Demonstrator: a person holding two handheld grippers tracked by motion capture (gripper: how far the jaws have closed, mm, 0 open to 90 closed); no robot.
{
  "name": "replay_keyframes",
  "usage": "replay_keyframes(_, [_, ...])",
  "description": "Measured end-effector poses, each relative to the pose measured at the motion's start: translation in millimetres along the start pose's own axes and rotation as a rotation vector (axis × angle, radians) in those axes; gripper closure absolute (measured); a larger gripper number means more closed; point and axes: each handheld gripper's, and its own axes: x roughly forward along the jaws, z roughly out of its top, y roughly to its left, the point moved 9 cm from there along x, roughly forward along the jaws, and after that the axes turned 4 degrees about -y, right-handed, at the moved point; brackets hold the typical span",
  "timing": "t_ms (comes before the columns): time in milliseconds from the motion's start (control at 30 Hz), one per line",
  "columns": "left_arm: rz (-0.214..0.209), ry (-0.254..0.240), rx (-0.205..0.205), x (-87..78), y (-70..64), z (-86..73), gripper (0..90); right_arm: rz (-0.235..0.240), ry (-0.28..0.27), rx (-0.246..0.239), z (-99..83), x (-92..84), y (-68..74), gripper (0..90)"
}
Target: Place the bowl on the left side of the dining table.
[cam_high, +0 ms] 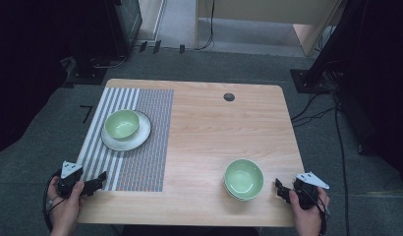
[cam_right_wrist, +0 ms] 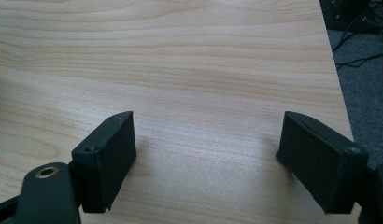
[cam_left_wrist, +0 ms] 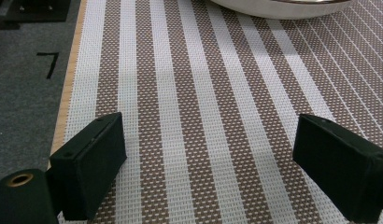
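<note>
On plate (cam_high: 132, 139): 1 green bowl (cam_high: 122, 123)

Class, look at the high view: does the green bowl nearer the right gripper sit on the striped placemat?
No. That green bowl rests on bare wooden table, well right of the striped placemat.

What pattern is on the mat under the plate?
The mat is woven, with brown and white stripes on its left part and a finer weave on its right part. The stripes show best in the left gripper view.

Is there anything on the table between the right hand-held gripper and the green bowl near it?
Nothing visible. The right hand-held gripper, jaws open, sits just right of the bowl, with bare table between them.
</note>
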Motion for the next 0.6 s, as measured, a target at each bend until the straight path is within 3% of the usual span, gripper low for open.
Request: replay_keyframes(600, [0.044, 0.025, 0.052, 2.1, -2.0, -1.6, 8.8, 0.0, 0.0, 0.0, 0.0, 0.0, 0.0, 18.9])
